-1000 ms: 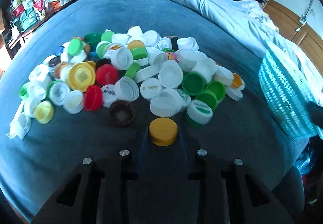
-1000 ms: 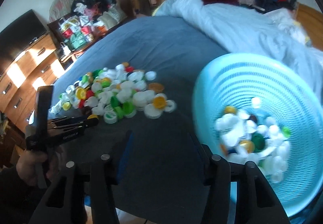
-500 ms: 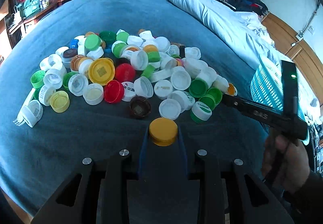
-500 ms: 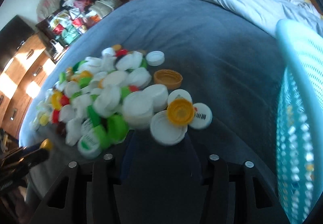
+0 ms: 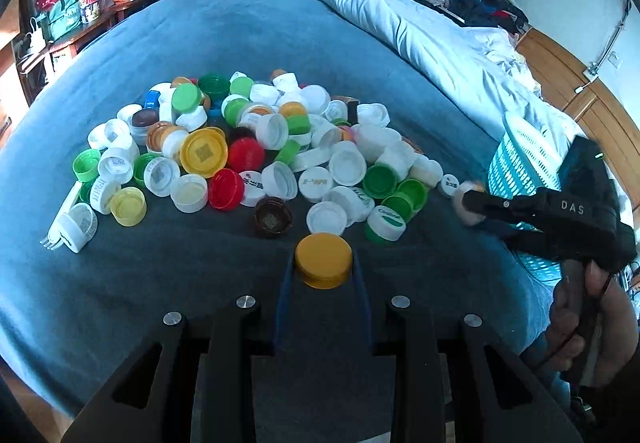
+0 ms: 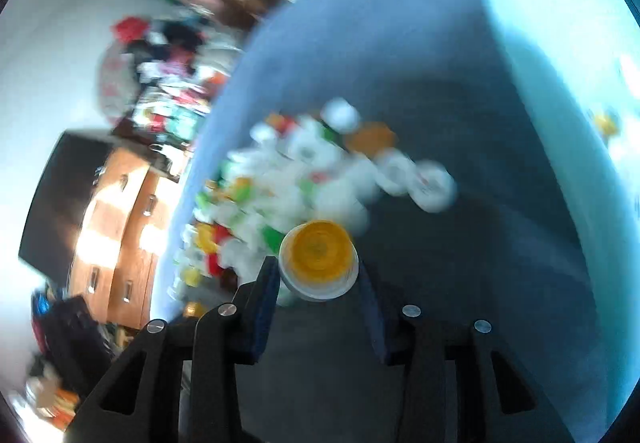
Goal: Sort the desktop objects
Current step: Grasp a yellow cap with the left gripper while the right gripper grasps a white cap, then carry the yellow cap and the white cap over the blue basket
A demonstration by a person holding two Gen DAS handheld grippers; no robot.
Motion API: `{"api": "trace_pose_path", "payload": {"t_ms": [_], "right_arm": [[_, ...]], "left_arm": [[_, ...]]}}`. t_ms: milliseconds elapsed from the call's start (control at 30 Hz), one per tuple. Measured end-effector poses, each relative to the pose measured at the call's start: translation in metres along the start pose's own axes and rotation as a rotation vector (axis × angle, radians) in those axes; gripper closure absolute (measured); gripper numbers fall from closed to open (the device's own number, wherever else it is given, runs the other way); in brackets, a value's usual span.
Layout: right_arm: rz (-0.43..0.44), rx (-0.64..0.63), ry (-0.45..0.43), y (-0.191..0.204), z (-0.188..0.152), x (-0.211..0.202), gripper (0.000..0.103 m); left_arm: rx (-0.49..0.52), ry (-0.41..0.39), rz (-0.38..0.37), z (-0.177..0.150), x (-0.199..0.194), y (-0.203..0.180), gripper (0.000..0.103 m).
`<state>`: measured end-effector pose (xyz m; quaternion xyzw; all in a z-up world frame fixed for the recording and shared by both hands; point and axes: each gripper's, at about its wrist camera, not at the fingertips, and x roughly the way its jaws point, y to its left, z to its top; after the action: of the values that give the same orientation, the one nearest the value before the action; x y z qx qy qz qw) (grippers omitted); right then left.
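Right gripper (image 6: 318, 275) has swung from the basket (image 5: 520, 163) to the cap pile (image 5: 260, 147), jaws closing around a white-and-orange cap (image 6: 318, 259). Left gripper (image 5: 324, 271) clamps a yellow cap (image 5: 324, 261). "DAS" printed on right gripper's body.
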<state>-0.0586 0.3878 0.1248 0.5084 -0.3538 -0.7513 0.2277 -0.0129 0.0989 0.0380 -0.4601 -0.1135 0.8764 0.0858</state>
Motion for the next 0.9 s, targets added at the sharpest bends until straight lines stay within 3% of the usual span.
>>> {"api": "trace_pose_path", "payload": {"t_ms": [33, 133, 333, 467, 533, 600, 700, 900], "right_arm": [[0.019, 0.004, 0.01, 0.001, -0.002, -0.002, 0.06], [-0.041, -0.074, 0.047, 0.014, -0.011, -0.001, 0.06], [-0.081, -0.141, 0.095, 0.021, -0.031, 0.002, 0.059], [-0.26, -0.387, 0.028, 0.059, -0.045, -0.01, 0.059], [-0.372, -0.534, -0.024, 0.084, -0.057, -0.02, 0.059], [-0.427, -0.62, -0.068, 0.1, -0.064, -0.028, 0.059], [-0.488, -0.705, -0.14, 0.117, -0.072, -0.046, 0.059], [-0.558, -0.731, -0.265, 0.129, -0.074, -0.089, 0.059]], "left_arm": [[0.004, -0.001, 0.003, 0.0, -0.001, -0.002, 0.078], [0.01, -0.002, 0.006, -0.001, -0.005, -0.006, 0.078], [0.008, 0.011, 0.03, -0.002, -0.004, -0.012, 0.078], [0.03, -0.006, 0.035, 0.002, -0.01, -0.022, 0.078], [0.057, -0.021, 0.074, 0.005, -0.013, -0.031, 0.078], [0.066, -0.028, 0.094, 0.009, -0.016, -0.036, 0.078], [0.079, -0.042, 0.115, 0.013, -0.02, -0.044, 0.078], [0.13, -0.075, 0.137, 0.023, -0.032, -0.066, 0.078]]}}
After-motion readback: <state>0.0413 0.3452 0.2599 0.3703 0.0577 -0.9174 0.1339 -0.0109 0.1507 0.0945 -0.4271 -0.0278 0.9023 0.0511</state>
